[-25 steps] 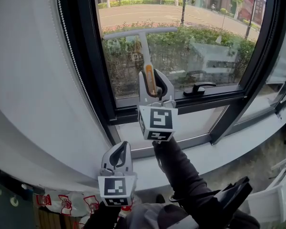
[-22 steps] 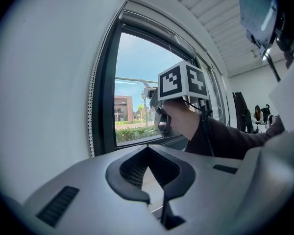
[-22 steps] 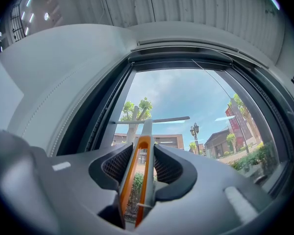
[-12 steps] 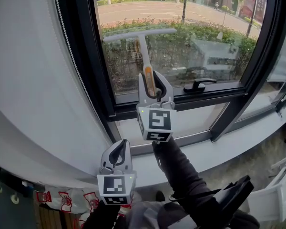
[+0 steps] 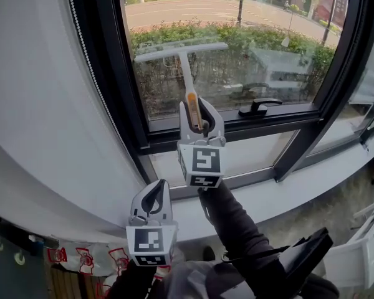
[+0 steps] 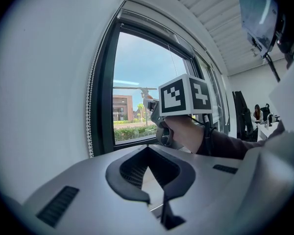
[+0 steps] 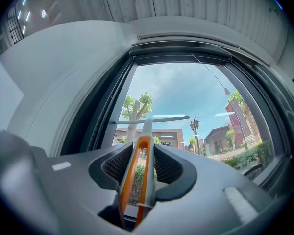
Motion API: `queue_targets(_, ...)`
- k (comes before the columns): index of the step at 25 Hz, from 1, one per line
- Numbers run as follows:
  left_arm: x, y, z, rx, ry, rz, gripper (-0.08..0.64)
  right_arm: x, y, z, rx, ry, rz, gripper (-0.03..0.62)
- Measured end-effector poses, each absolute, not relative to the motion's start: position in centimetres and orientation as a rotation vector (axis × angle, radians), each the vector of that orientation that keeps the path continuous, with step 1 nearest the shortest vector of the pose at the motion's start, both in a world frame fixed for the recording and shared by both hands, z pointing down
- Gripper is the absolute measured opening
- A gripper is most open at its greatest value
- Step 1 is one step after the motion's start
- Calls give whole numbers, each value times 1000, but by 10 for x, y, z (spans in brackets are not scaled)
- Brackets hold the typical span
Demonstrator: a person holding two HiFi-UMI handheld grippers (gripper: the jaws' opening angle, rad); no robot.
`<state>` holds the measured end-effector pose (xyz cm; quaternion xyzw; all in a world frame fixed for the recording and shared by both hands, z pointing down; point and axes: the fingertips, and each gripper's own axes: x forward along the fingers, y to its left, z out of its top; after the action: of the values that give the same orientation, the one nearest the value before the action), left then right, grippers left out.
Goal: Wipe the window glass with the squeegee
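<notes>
**Squeegee up on the glass, right tool in charge**

Office window bay: curved white wall (image 5: 43, 104), dark window frame (image 5: 115, 73), hedge and street beyond.

- Right tool (image 5: 198, 118) is clamped on the orange-striped handle of the squeegee (image 5: 186, 73). The grip sits low on the handle, likely for reach up the pane.
- The right gripper view shows the handle running straight out between the pads, with the crossbar level ahead.
- The blade lies across the window glass (image 5: 274, 55) near the left frame. Whether it actually presses on the glass I cannot tell.
- Left tool (image 5: 153, 199) hangs low by the sill (image 5: 311, 189), jaws closed on nothing. It looks parked clear of the stroke.
- The window latch (image 5: 257, 109) sits to the right, a likely snag.
</notes>
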<state>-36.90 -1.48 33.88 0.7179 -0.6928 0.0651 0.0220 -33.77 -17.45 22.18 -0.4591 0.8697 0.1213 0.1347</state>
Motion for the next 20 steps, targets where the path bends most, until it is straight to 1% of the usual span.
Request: queue_targets(20,-369,-11,345,2219,-2139,203,-2,-337,-170,268,-1363,2572,310,130)
